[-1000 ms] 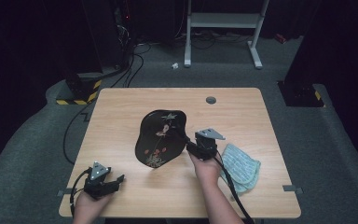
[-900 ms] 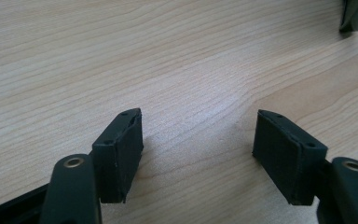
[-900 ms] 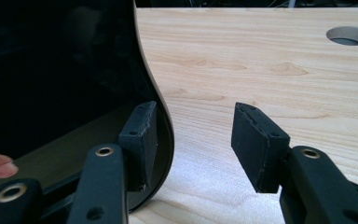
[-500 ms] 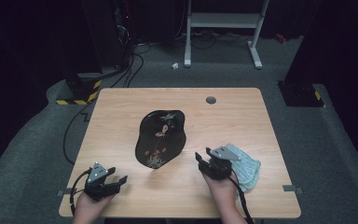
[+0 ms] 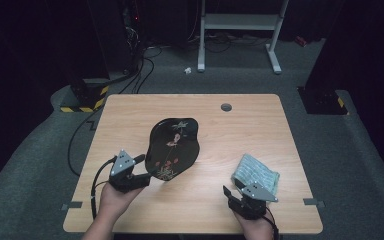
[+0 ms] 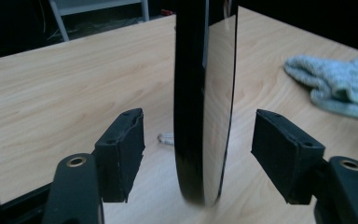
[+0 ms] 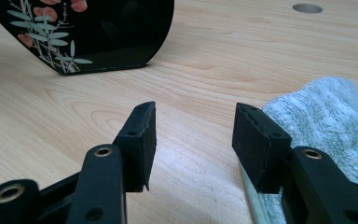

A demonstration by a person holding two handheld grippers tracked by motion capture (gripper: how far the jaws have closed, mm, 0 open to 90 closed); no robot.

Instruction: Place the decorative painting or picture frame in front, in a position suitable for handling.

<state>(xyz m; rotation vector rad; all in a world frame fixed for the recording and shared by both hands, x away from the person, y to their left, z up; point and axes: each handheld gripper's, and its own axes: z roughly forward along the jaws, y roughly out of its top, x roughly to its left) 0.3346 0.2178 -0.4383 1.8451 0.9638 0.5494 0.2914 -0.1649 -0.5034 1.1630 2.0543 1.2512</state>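
The black tray [image 5: 172,147] lies near the table's [image 5: 130,115] centre. The left gripper [image 5: 141,167], at its seven o'clock, points toward one o'clock — jaws wide open, the tray's edge between them, neither pad touching. The right gripper [image 5: 231,189] sits low at five o'clock, jaws partly open and empty, beside the blue cloth [image 5: 256,172].

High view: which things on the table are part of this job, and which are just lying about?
In play:
- black lacquer tray, its edge between the left gripper's open jaws
- blue-grey cloth, beside the open right gripper

Lying about:
- small white scrap on the floor
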